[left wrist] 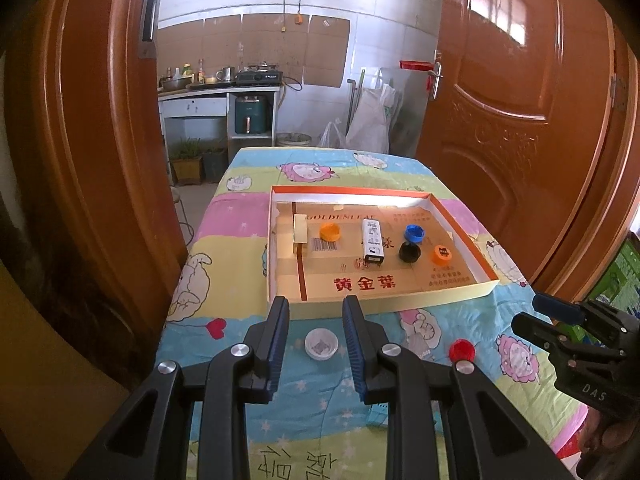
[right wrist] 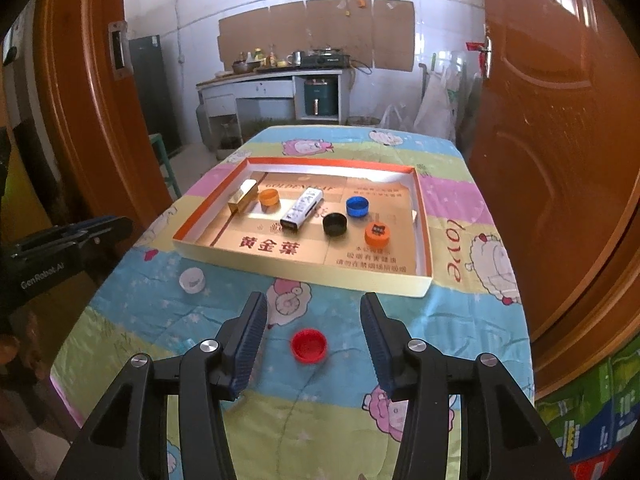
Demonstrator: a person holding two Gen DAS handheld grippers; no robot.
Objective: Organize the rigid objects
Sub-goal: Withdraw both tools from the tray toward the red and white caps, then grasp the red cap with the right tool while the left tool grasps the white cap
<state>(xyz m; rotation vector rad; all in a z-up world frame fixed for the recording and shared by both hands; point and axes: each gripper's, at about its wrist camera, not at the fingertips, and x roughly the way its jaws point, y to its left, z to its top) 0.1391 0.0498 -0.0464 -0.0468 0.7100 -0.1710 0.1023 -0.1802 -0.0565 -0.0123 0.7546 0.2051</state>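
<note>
A shallow cardboard tray [left wrist: 384, 303] [right wrist: 304, 270] lies on the cartoon-print tablecloth. In it are a gold box [left wrist: 300, 232] [right wrist: 242, 196], two orange caps [left wrist: 330, 232] [left wrist: 441, 255], a white rectangular box [left wrist: 373, 242] [right wrist: 302, 210], a blue cap [left wrist: 414, 233] [right wrist: 357, 205] and a black cap [left wrist: 409, 253] [right wrist: 335, 224]. A white cap [left wrist: 321, 343] [right wrist: 192, 280] lies on the cloth between the fingers of my open left gripper [left wrist: 316, 308]. A red cap [right wrist: 308, 345] [left wrist: 462, 351] lies between the fingers of my open right gripper [right wrist: 314, 304]. Neither gripper touches a cap.
Orange doors stand close on both sides of the table [left wrist: 100, 160] [right wrist: 560, 160]. Behind is a kitchen counter [left wrist: 220, 88] with pots and bottles. The right gripper shows at the right edge of the left wrist view [left wrist: 560, 320].
</note>
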